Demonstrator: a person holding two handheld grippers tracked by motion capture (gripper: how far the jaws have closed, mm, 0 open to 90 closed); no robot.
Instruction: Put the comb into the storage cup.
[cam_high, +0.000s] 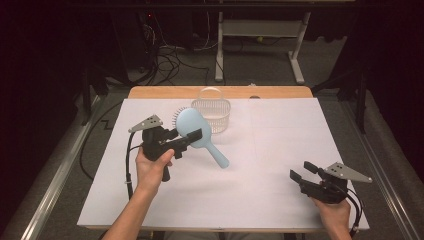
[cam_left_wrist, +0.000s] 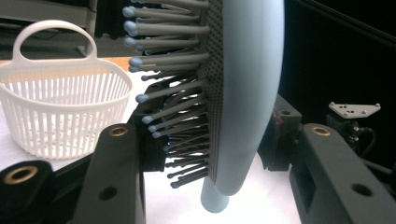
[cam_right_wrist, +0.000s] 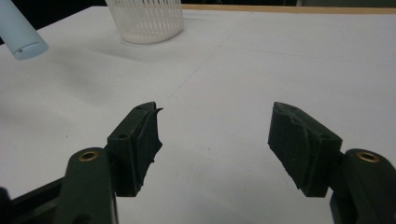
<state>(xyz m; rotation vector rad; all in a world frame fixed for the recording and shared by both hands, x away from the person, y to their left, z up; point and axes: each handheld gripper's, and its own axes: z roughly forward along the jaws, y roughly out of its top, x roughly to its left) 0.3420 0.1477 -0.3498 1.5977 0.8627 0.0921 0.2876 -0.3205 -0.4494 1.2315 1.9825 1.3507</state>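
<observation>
1. Table (cam_high: 280, 190), white sheet over it, wooden edge showing at 12 o'clock. Floor, cables and a desk frame beyond it.
2. Hairbrush (cam_high: 192, 131), pale blue, is lifted off the table, left of centre. Head is toward 11 o'clock, handle slopes down toward 5 o'clock. In the left gripper view the bristles (cam_left_wrist: 173, 100) point at the basket side.
3. Basket (cam_high: 211, 112), white slotted plastic with a loop handle, sits at 12 o'clock on the table, just beside the brush head at its 1 o'clock. Looks empty as far as the slots show.
4. Left tongs (cam_high: 186, 141) are clamped on the hairbrush head, one jaw on the bristle face, one on the smooth back; the left gripper view confirms the squeeze.
5. Right tongs (cam_high: 303, 171) are at 4 o'clock, low over the table, jaws spread wide with nothing between them, well apart from brush and basket.
6. Progress, my read: pickup done, brush is airborne and near the basket. Left to do: carry it over the rim, lower it in, release. Roughly halfway.
</observation>
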